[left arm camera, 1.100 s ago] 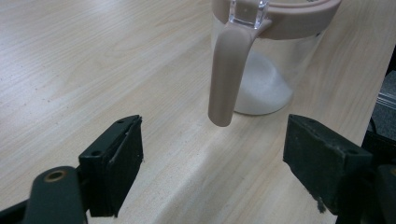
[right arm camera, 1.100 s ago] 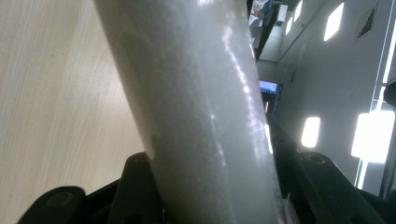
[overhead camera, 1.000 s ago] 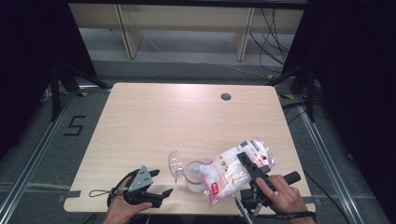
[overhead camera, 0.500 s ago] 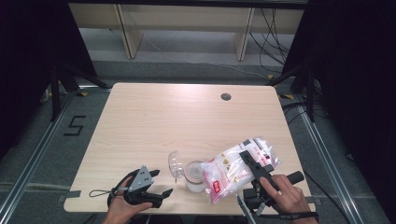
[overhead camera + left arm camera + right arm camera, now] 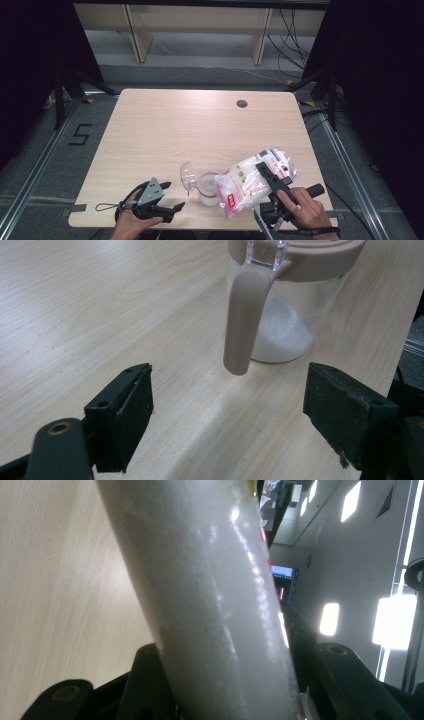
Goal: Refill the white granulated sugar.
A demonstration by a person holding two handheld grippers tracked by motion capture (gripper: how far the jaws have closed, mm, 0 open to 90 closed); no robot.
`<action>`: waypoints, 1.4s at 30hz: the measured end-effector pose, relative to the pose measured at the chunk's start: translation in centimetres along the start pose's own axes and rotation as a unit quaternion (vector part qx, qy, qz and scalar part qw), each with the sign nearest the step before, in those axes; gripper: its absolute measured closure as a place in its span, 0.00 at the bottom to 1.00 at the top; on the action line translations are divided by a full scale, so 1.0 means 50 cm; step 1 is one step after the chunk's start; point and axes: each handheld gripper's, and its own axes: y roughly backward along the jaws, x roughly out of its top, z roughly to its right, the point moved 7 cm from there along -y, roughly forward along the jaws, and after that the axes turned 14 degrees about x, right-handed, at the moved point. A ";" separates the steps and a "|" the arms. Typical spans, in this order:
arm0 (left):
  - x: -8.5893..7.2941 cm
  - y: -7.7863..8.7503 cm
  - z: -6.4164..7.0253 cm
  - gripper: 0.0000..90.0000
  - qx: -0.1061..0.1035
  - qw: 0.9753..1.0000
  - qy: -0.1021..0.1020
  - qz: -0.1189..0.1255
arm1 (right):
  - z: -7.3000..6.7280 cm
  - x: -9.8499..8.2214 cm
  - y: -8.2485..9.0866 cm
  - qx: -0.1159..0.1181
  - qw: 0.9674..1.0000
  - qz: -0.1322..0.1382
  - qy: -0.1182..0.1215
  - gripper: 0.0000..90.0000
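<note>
The clear plastic bag of white granules with a red-and-white label (image 5: 252,182) is held tilted over the clear glass jar with a beige plastic rim and handle (image 5: 207,186), its lower end at the jar mouth. Both are near the front edge of the light wooden table (image 5: 200,125), right of centre. The jar's clear domed lid (image 5: 187,174) stands open on its left side, and a layer of white granules already lies in the jar bottom (image 5: 287,332).

The right gripper (image 5: 272,182) clamps the bag, with the filled bag body (image 5: 215,605) pressed between its two jaws. The left gripper (image 5: 167,209) rests near the front-left of the jar, jaws spread wide and empty, with the jar handle (image 5: 242,315) ahead of them.

Recommended procedure: keep the bag opening directly over the jar mouth; raise the bag's far end gradually so that flow remains controlled. Bracing the jar by its handle with the left gripper would likely reduce the risk of tipping or spillage.
</note>
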 end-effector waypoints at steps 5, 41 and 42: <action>0.000 0.000 0.000 0.22 0.000 1.000 0.000 0.000 | -0.003 -0.005 0.002 0.005 1.000 -0.007 -0.009 0.67; 0.001 0.000 0.001 0.22 -0.002 1.000 0.004 0.002 | -0.016 0.003 -0.005 0.020 1.000 -0.003 -0.003 0.68; 0.001 0.000 0.002 0.22 -0.002 1.000 0.004 0.002 | -0.015 0.005 -0.005 0.019 1.000 -0.002 0.000 0.68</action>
